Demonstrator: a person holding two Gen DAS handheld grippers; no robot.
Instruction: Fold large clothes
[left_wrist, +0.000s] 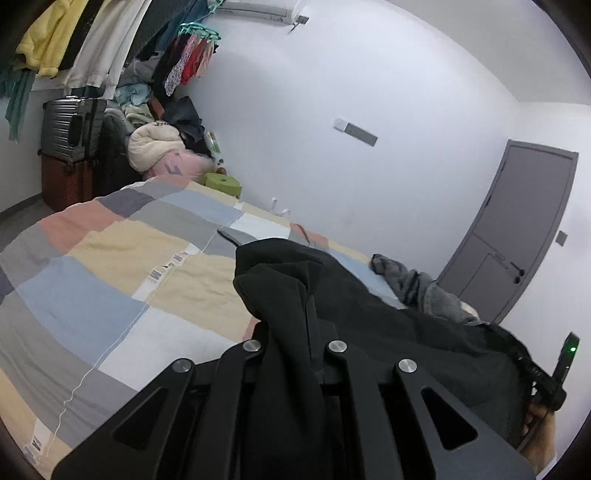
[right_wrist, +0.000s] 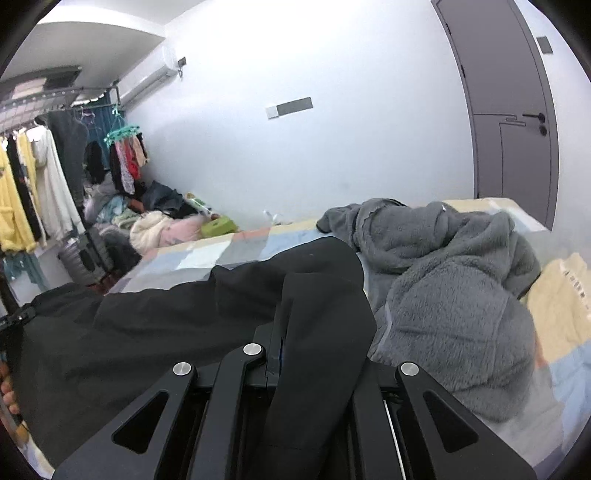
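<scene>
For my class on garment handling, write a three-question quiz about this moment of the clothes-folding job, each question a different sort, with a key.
1. True or false: both grippers are shut on the black garment.
2. Which item lies on the bed beside the black garment?
A. a grey fleece garment
B. a red towel
C. a white pillow
3. Fill in: on the wall beyond the bed there is a grey ____.

Key
1. True: black cloth is pinched in the left gripper and in the right gripper.
2. A, the grey fleece garment.
3. door.
</scene>
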